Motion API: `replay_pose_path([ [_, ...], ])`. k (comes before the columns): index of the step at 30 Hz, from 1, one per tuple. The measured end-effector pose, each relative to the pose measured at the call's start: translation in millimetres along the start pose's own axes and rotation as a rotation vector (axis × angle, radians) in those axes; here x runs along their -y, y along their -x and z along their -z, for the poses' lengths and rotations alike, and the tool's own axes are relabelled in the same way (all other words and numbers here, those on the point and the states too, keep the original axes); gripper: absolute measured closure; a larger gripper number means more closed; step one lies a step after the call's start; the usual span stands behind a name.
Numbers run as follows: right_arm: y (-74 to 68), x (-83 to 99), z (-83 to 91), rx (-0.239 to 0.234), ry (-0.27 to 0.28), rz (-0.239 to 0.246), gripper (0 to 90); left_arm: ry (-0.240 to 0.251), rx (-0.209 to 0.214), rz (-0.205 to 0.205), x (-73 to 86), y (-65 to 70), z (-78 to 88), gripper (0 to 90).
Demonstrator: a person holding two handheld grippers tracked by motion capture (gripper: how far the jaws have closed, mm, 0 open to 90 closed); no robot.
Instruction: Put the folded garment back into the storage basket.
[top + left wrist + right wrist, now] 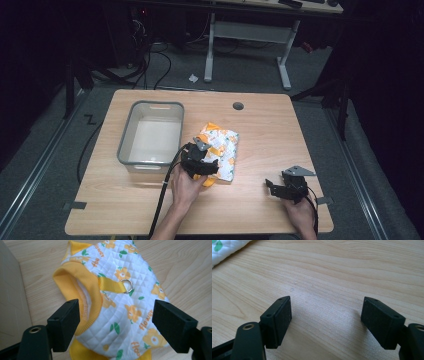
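A small quilted white garment (222, 150) with orange flowers and yellow ribbed trim lies folded on the wooden table (260, 130), right of a grey bin (126, 135). My left gripper (200, 162) hovers over the garment's near end. In the left gripper view the gripper (117, 322) stands open, its jaws wide on either side of the garment (125, 290), pads not pressing it. A yellow strap with a metal ring (126, 285) crosses the cloth. My right gripper (280, 189) rests low at the table's near right and stands open (327, 317) over bare wood.
The grey bin's inside looks bare; its wall (10, 290) stands just left of the garment. A round cable hole (238, 106) sits near the table's far edge. A corner of the garment (222, 250) shows at the upper left of the right gripper view.
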State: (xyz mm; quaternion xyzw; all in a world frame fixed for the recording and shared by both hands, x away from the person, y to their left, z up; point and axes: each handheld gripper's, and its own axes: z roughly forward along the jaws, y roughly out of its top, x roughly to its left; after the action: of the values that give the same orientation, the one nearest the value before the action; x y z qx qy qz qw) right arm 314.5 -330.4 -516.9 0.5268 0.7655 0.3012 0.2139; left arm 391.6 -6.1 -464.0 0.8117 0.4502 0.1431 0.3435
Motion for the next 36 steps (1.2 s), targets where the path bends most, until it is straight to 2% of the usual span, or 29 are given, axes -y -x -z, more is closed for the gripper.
replay_pose_path([
  [7,0.0,0.0,0.0,0.000,0.000,0.001,24.9,-0.038,-0.012,0.015,-4.5,-3.3,-17.4,21.5],
  [11,0.0,0.0,0.0,0.000,0.000,0.001,24.9,-0.040,-0.007,0.020,-6.6,-3.7,-24.3,22.4],
  [17,0.0,0.0,0.0,0.000,0.000,0.000,24.9,-0.039,-0.025,0.060,-7.6,-9.6,-36.4,23.3],
  [20,0.0,0.0,0.0,0.000,0.000,0.001,24.9,-0.047,-0.033,0.066,-7.2,-10.6,-40.6,23.2],
  [23,0.0,0.0,0.0,0.000,0.000,0.000,24.9,-0.062,-0.055,0.048,-6.1,-11.0,-47.2,23.1],
  [30,-0.1,-0.1,0.1,0.000,-0.001,-0.002,24.9,-0.112,-0.059,0.049,-1.9,-12.8,-61.2,22.5],
  [36,-0.1,0.0,0.0,0.000,0.000,0.000,24.9,-0.116,-0.061,0.014,0.6,-12.4,-63.0,22.7],
])
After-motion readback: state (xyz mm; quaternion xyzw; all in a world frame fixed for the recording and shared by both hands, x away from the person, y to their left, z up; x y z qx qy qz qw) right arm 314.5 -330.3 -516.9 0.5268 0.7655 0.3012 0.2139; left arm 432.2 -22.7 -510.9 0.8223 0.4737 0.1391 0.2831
